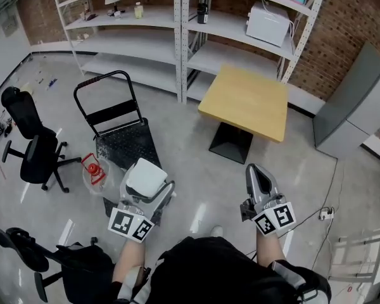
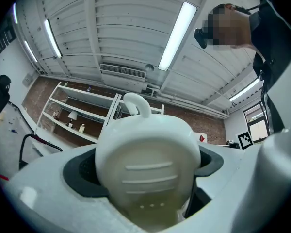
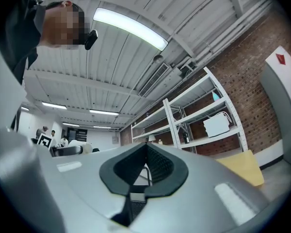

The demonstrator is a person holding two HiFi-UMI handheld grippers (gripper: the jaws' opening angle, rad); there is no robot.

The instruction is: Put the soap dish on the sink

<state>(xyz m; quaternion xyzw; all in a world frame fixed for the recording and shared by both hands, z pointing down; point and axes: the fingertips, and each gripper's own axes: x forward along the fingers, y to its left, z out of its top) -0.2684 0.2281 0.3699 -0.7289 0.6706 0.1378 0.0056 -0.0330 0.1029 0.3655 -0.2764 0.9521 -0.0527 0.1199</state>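
Note:
A white soap dish [image 1: 144,176] with a small loop handle sits between the jaws of my left gripper [image 1: 149,185], held low in front of the person. In the left gripper view the soap dish [image 2: 148,154] fills the middle, its ribbed underside towards the camera, and the left gripper [image 2: 145,181] is shut on it and tilted up at the ceiling. My right gripper [image 1: 257,175] is held at the same height to the right, shut with nothing in it; its dark pads [image 3: 157,166] meet. No sink shows in any view.
Ahead stand a square wooden table [image 1: 247,100], a black hand cart [image 1: 117,122] and white shelving [image 1: 177,18] against a brick wall. A black office chair [image 1: 28,147] is at the left, a grey cabinet [image 1: 358,106] at the right. A cable [image 1: 326,192] runs across the floor.

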